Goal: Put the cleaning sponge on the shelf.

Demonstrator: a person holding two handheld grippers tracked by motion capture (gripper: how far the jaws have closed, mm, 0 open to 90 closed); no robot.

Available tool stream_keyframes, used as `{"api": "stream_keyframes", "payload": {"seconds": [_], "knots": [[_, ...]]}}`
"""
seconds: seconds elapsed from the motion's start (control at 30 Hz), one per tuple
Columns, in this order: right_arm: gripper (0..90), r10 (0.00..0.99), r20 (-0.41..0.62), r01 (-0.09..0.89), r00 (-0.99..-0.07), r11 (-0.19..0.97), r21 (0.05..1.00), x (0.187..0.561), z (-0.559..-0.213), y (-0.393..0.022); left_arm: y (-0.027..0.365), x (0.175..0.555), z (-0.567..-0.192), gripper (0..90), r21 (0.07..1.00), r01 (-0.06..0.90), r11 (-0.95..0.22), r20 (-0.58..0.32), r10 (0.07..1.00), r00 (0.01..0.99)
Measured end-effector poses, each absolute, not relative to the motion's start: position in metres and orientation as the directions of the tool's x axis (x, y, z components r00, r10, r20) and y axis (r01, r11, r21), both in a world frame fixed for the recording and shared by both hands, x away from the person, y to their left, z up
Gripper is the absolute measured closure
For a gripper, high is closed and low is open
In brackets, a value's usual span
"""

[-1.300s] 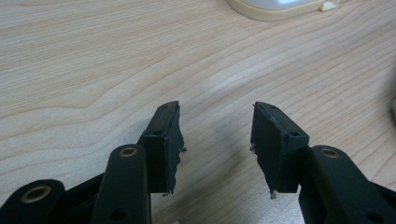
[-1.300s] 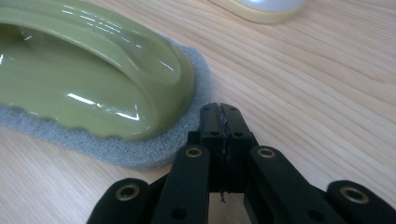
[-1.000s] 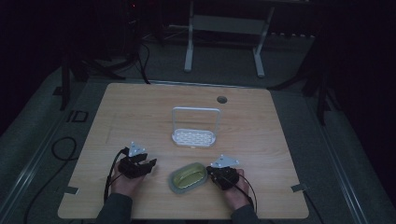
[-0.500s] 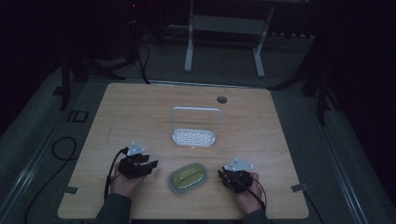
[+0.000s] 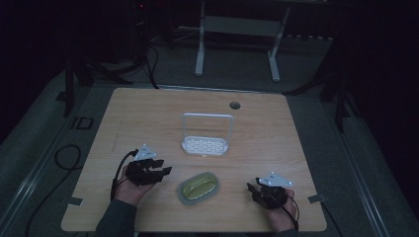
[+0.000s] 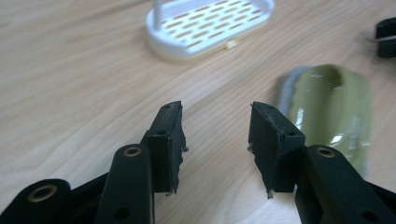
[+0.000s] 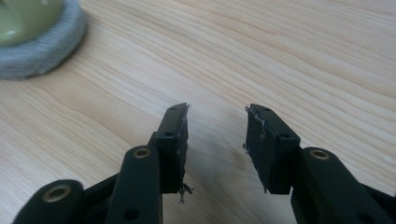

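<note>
White slotted rack (image 5: 205,144) — standing on wooden table (image 5: 296,128).

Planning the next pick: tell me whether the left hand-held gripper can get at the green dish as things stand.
Probably yes. The left hand-held gripper stands open and empty, with bare table between it and the green dish.

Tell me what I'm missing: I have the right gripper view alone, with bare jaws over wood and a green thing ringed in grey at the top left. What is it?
Observer: From above it is an oval green dish with a grey rim, lying flat on the table, apart from the right gripper, whose jaws have just been opening with nothing between them.
Operator: And the other gripper?
Observer: The left gripper is on the dish's other side, open, holding nothing.
Operator: Anything else on the table?
Observer: A white slotted rack with an arched handle stands beyond the dish.
</note>
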State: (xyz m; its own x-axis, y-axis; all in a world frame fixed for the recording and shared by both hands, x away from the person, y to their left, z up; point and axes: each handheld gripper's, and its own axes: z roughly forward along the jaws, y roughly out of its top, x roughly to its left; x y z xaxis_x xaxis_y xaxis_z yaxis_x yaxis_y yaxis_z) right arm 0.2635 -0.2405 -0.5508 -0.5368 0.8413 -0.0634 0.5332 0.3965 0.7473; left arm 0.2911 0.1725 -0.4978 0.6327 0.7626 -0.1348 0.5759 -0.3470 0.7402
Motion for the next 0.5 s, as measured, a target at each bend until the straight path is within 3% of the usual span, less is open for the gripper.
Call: {"api": "stream_keyframes", "payload": {"seconds": [0.5], "knots": [[50.6, 0.873, -0.019, 0.56, -0.487, 0.328, 0.761, 0.264, -0.556, -0.255, 0.13, 0.293, -0.469, 53.6, 0.705, 0.506, -0.497, -0.09, 0.645, 0.759]]}}
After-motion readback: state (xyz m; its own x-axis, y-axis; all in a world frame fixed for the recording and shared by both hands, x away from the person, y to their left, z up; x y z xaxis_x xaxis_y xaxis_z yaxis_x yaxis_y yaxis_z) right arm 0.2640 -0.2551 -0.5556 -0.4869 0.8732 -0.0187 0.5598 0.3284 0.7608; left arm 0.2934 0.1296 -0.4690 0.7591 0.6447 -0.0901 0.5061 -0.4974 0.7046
